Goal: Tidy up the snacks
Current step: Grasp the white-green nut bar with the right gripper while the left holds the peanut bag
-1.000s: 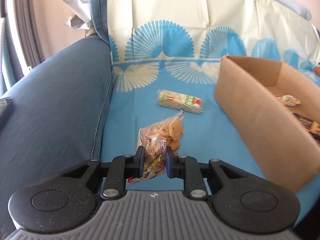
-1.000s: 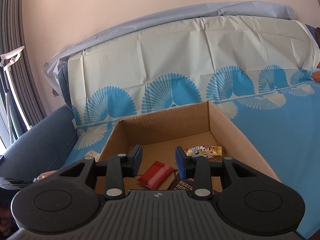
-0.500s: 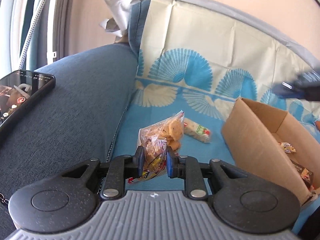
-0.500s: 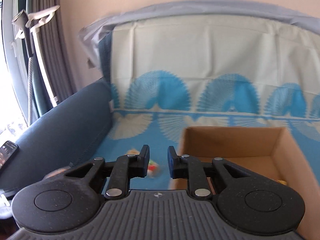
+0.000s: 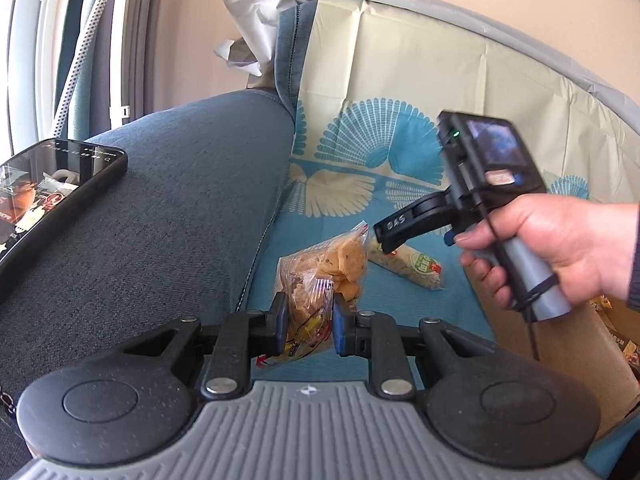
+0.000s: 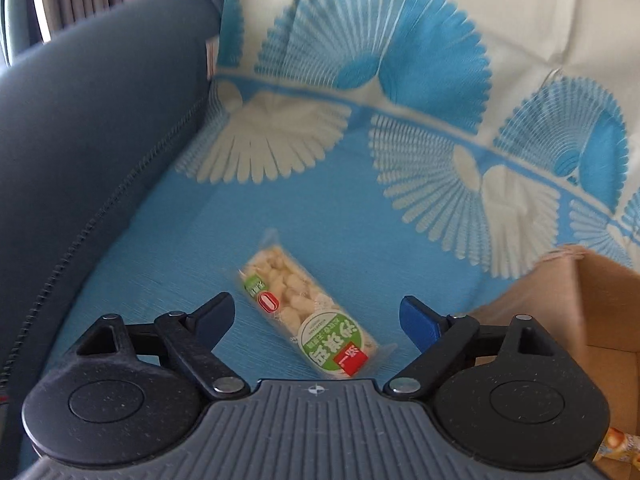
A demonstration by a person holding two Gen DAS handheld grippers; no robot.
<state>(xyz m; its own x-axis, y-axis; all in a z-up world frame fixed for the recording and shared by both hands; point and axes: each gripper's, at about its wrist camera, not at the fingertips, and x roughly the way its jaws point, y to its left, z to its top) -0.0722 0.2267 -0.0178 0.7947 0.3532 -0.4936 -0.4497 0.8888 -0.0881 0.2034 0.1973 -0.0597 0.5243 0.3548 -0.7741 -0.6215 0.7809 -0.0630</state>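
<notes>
Left gripper (image 5: 306,322) clamps a clear plastic bag of cookies (image 5: 320,276) above the blue fan-patterned cloth (image 6: 340,216), near its armrest edge. Right gripper (image 6: 318,318), jaws just opened wide and empty, hovers over a clear-wrapped pale nut bar with green label (image 6: 308,314); bar lies on the cloth between the spread fingers, beside the brown cardboard box (image 6: 560,304).

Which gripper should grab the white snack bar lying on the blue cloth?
Right. The right gripper is open, empty, with the white snack bar between its fingers. The left gripper is shut on the cookie bag.

Black grippers w/ blue fingers (image 6: 416,322), grey ribbed bodies, silver screws.
</notes>
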